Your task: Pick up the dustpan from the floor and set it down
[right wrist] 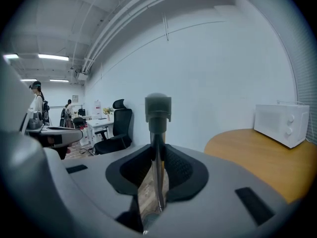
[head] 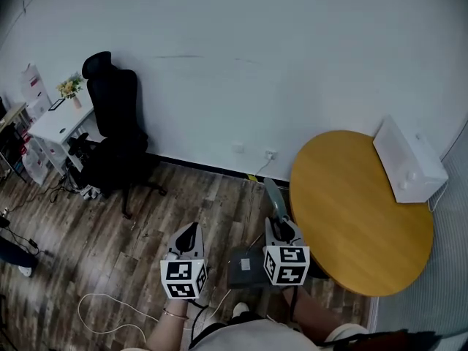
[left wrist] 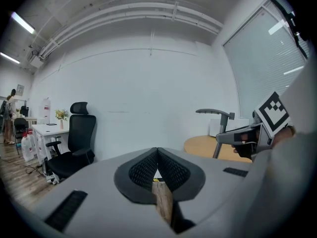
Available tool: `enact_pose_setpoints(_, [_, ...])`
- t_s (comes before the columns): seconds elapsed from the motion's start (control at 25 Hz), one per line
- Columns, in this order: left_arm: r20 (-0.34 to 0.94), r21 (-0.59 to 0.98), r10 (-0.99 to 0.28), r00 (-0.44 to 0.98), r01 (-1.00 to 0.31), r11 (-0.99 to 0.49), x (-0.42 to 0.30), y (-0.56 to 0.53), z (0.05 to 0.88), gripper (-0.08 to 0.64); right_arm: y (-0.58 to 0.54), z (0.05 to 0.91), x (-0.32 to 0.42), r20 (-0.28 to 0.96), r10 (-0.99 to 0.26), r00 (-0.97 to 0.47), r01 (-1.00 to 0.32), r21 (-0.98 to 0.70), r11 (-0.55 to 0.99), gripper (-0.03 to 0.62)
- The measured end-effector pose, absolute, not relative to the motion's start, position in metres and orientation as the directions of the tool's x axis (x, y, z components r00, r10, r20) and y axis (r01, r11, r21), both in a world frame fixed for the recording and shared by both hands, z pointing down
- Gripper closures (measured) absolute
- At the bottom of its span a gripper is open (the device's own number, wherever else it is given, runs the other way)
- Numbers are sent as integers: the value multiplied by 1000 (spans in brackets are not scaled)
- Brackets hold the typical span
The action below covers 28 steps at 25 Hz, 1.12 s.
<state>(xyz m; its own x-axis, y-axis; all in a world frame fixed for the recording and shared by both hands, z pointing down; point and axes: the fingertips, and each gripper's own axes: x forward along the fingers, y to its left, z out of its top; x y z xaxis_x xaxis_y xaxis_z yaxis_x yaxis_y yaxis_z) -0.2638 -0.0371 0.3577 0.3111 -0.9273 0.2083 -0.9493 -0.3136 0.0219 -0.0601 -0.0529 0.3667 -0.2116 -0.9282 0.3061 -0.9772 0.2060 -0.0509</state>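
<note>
right gripper (right wrist: 157, 155) is clamped on the slim grey metal handle of the dark grey long-handled dustpan (head: 245, 269). the handle stands upright between the pads, its cap above the jaws. the pan hangs low in front of the person's feet, just beside the round wooden table (head: 358, 210). can't tell if it touches the dark wood plank floor (head: 146, 225). left gripper (left wrist: 157, 152) is empty, fingers pressed together, well apart from the dustpan. step looks like carry then set down. best done by holding the handle vertical, lowering straight so the pan base lands flat clear of the table edge, and releasing only once the floor bears it.
</note>
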Motion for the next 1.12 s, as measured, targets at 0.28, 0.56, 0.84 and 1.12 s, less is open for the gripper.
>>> enact_pose_setpoints(0.28, [223,53,-910,348,-937,-345,-263,-80,367,541,-96,361,-60,313,-933,-176,-984,-50,169,495])
enact_pose_setpoints(0.56, [211,62,-877,432,-901,-429,-259,-155,375,541,-149,372,-60,327,-941,-93,-996,-36,86,495])
enact_pose_setpoints(0.84, [211,48,-823,527,-847,-530,-273,-256,378,541,-205,376,-59,328,-944,29,-999,-26,-40,495])
enact_pose_setpoints(1.12, [197,58,-803,563,-824,-564,-300,-337,368,541,-256,372,-62,324,-936,136,-988,-26,-153,495])
